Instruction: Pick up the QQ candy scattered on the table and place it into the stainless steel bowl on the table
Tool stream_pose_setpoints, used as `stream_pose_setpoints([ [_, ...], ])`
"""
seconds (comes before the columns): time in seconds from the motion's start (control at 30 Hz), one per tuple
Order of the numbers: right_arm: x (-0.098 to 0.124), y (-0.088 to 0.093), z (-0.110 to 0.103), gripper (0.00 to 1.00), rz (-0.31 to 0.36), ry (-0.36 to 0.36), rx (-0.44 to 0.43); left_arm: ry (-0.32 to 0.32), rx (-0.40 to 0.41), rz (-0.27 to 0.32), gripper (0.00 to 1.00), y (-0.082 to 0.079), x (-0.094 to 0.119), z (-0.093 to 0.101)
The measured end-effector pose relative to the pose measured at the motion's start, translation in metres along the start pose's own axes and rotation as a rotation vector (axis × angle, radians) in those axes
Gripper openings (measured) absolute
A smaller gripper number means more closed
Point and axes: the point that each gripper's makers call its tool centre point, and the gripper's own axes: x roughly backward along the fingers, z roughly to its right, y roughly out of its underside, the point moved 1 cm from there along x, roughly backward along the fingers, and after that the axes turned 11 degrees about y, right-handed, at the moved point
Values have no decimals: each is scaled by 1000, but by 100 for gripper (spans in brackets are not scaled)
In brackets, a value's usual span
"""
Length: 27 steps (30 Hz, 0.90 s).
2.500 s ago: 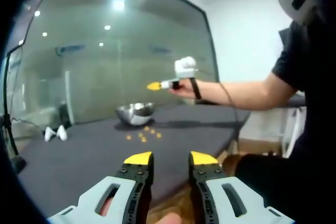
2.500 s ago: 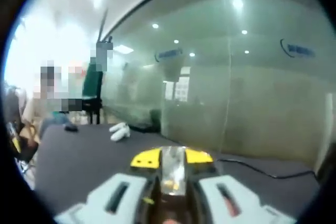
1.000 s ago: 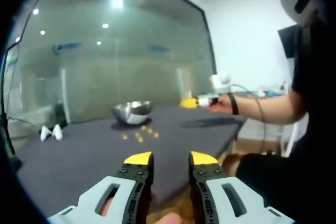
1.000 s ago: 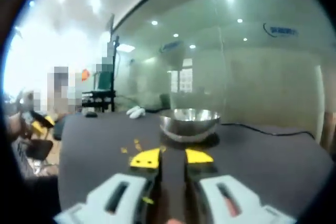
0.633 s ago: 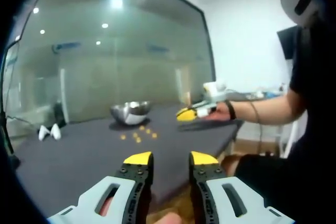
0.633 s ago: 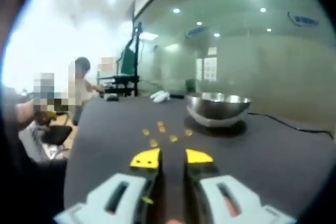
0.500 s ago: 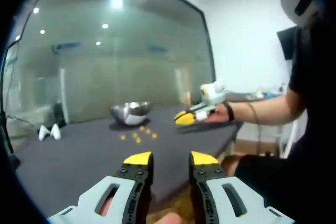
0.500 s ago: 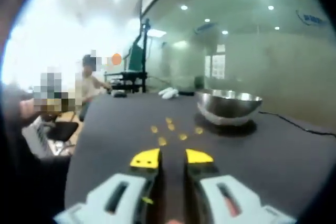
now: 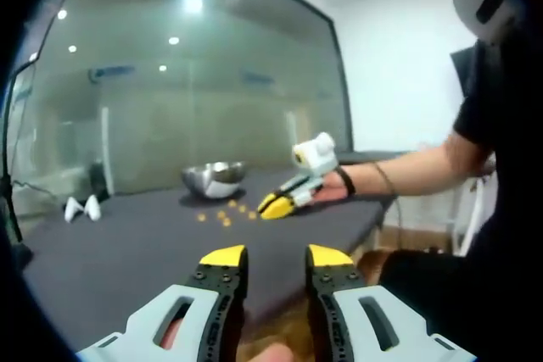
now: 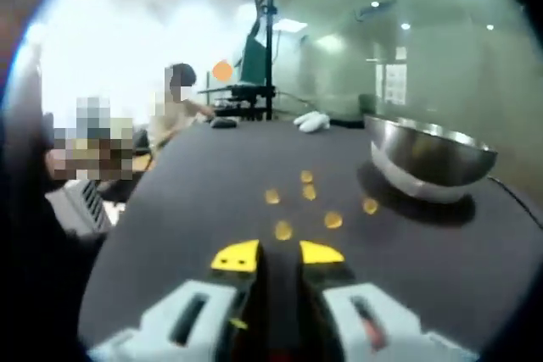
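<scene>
While I hold my left gripper (image 9: 276,257) low before the near edge of the dark table (image 9: 127,252), its two yellow-tipped jaws stand apart with a clear gap between them, and they grip nothing. In the left gripper view, my right gripper (image 9: 277,204) comes in from the right above the table, near the candies, with my hand (image 9: 327,190) behind it.

In the right gripper view, the right gripper (image 10: 278,253) has its two jaws a little apart, with only a narrow dark gap between them, and nothing is held there. It points down toward the table (image 10: 187,209). Just beyond its tips lie the QQ candies (image 10: 283,230), small and yellow, scattered on the table. I count five of them in this view: one nearest to the jaws, one a little to its right, one near the bowl, and two farther back with a third beside them I cannot separate surely. None is inside the bowl as far as I can see.

Beyond the candies, to the right, stands one stainless steel bowl (image 10: 428,160), upright on the table. Farther back lies one small white object (image 10: 311,121), and behind it a glass wall (image 10: 407,57). A person (image 10: 178,108) is at the far left.
</scene>
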Motion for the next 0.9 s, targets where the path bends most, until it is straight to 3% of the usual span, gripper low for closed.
stream_pose_setpoints([
  [0.3,-24,-8,-8,14,9,-14,22,-12,5,-1,29,0,4,-6],
  [0.9,-23,-7,-5,8,19,2,35,-7,-2,0,29,-3,2,-7],
])
